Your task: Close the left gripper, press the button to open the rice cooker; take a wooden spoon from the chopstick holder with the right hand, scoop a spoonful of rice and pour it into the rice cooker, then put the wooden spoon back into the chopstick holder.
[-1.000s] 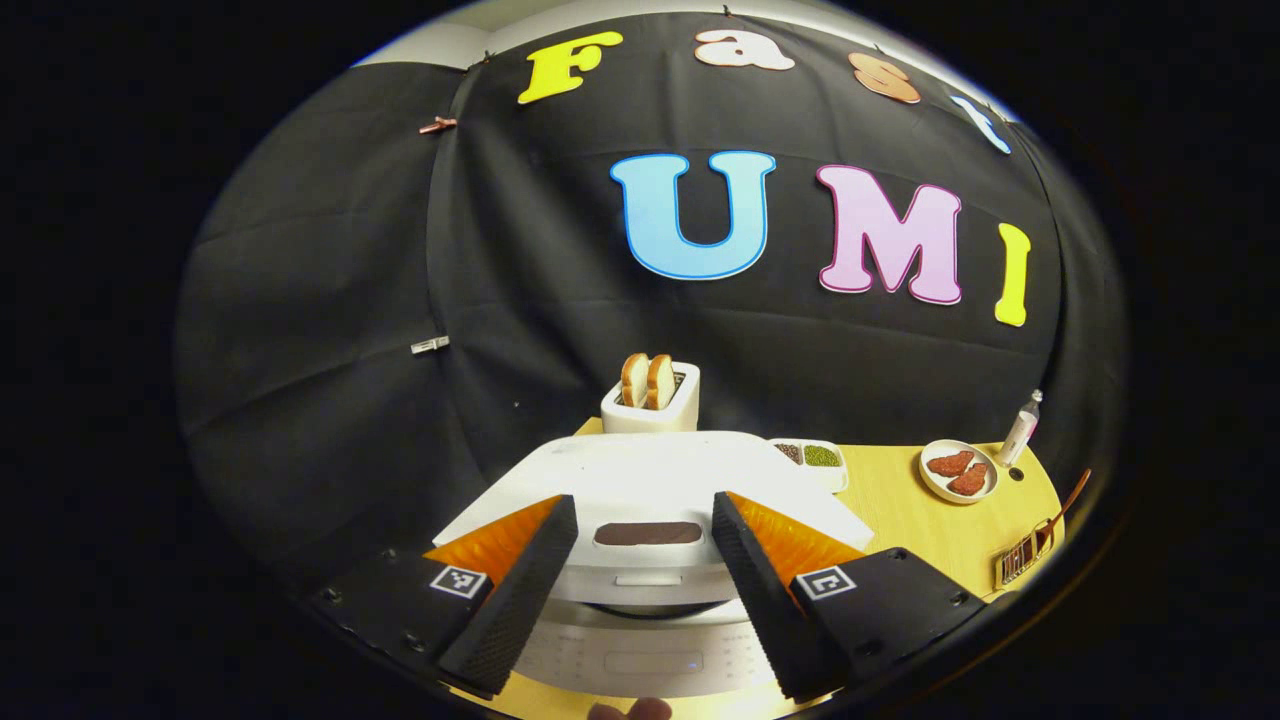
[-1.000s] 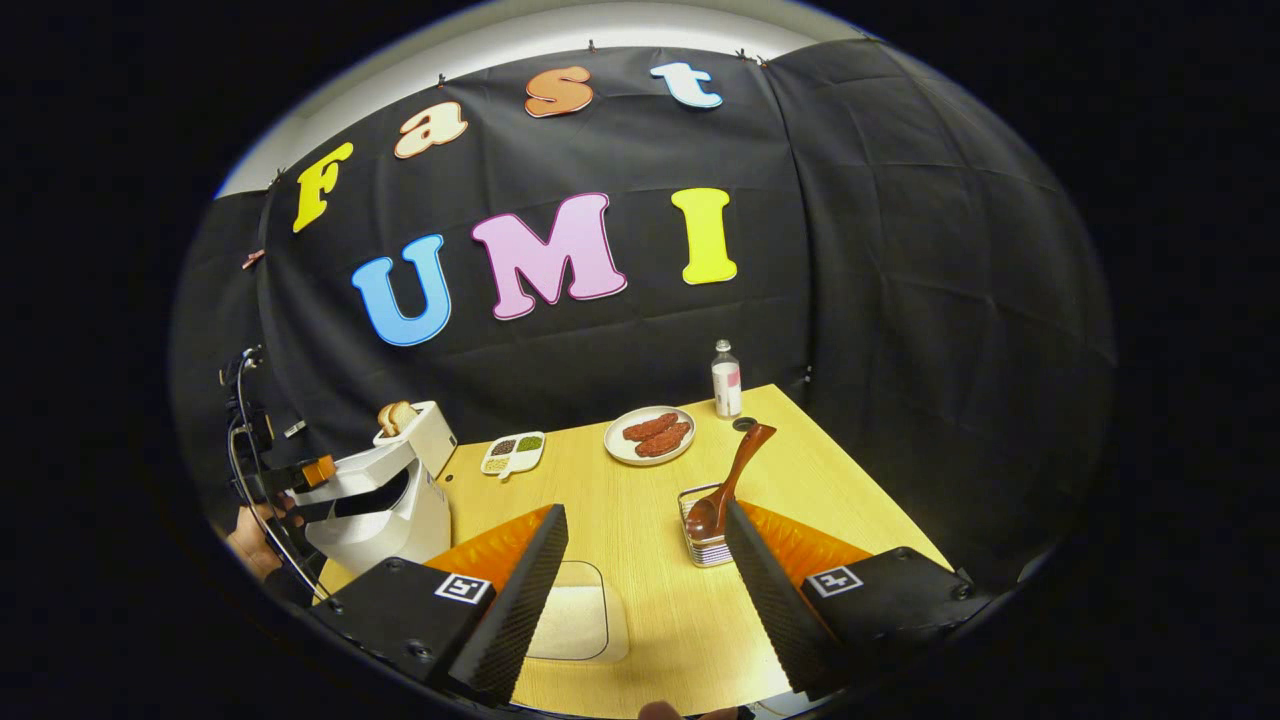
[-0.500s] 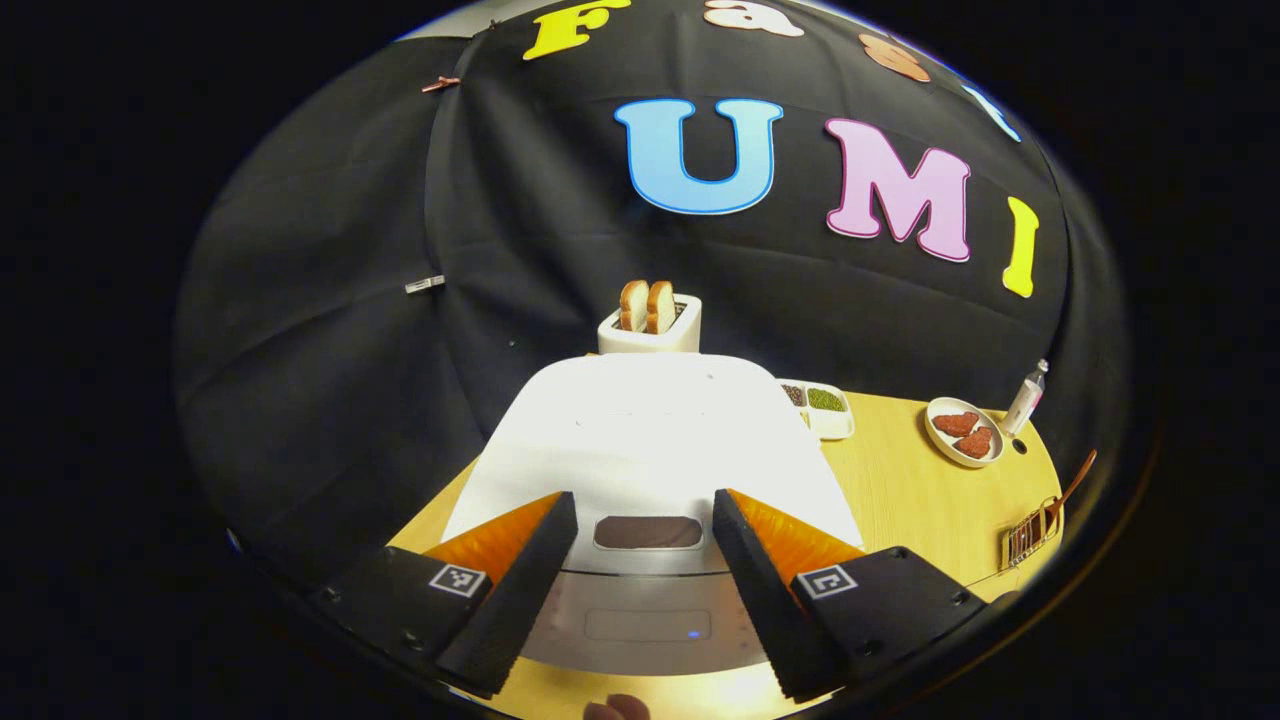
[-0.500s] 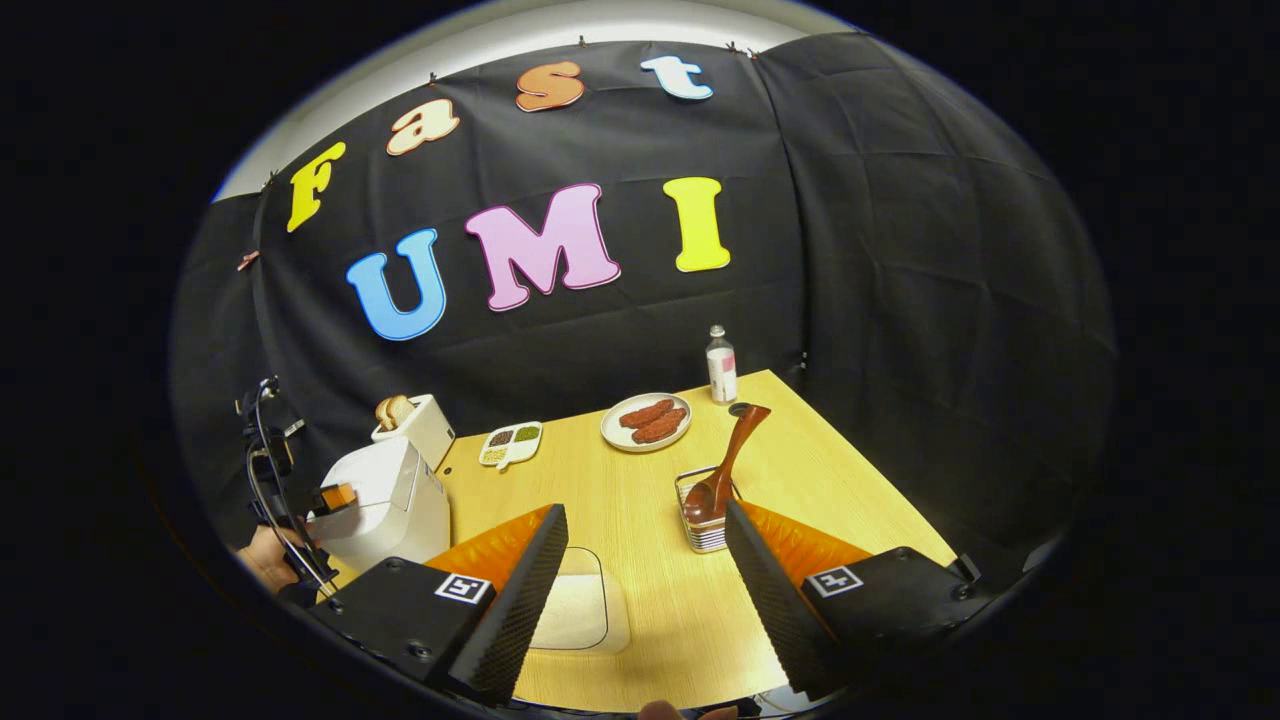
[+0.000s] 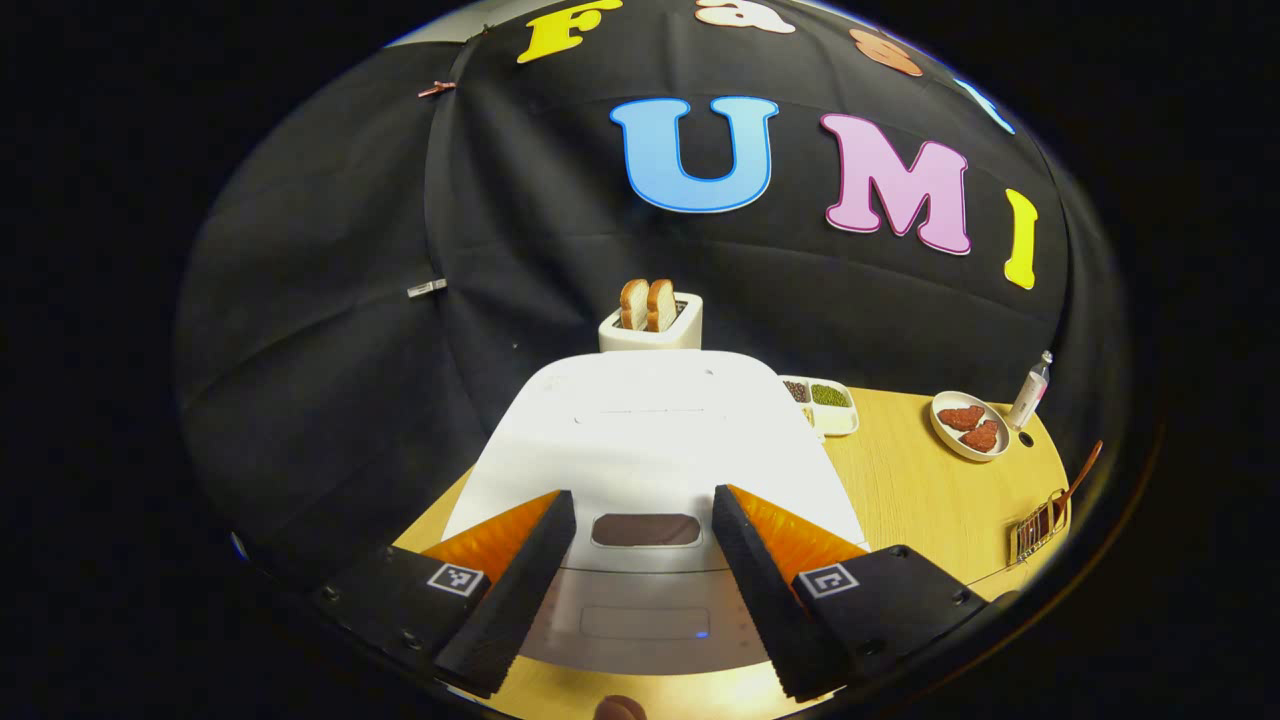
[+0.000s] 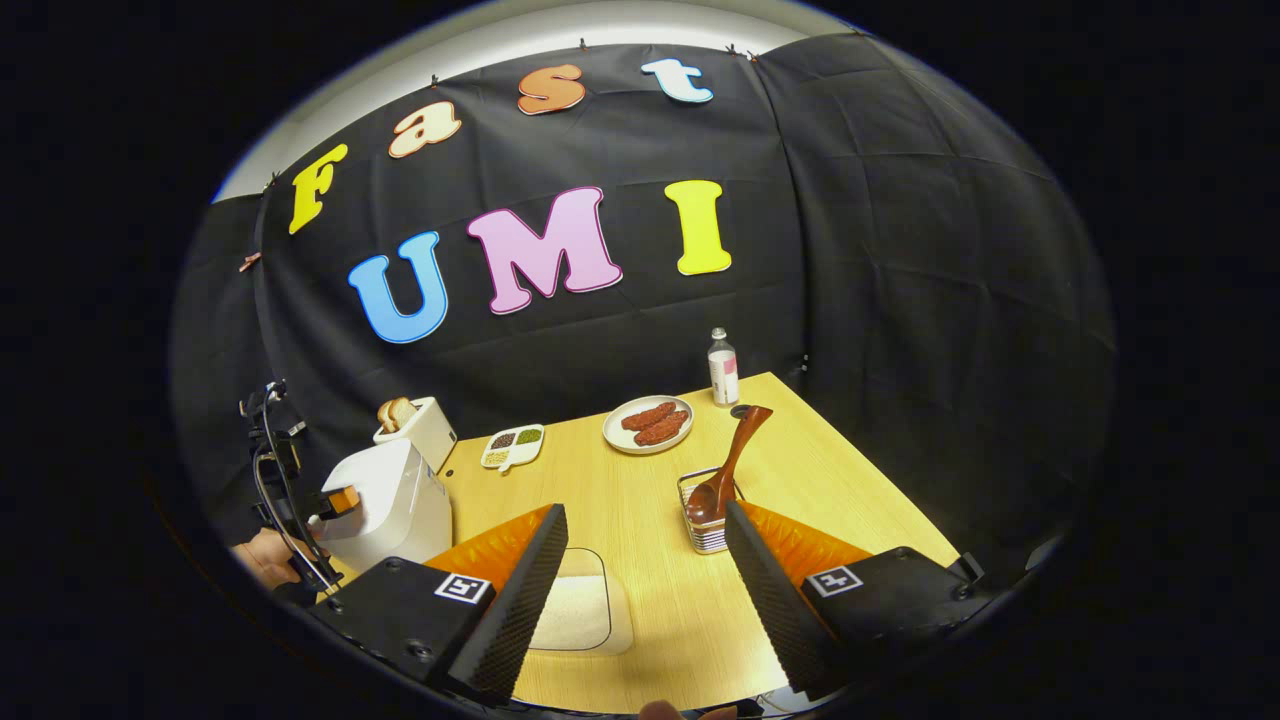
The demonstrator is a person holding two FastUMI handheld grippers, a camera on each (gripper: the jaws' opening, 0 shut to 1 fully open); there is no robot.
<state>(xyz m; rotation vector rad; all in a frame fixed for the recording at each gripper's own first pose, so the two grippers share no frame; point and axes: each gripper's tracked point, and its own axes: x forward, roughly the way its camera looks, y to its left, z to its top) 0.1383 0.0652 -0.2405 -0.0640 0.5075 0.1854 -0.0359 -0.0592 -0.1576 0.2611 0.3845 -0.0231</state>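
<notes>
Left gripper view – left claw (image 5: 640,560) agape over rice cooker (image 5: 650,440), right claw (image 6: 640,570) agape, empty.

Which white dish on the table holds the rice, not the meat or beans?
The shallow rice tray nearest the right claw, partly behind its left finger. The round plate holds reddish meat; the divided dish by the toaster holds beans.

Parted tongs (image 5: 643,585) over rice cooker (image 5: 650,440)
</notes>
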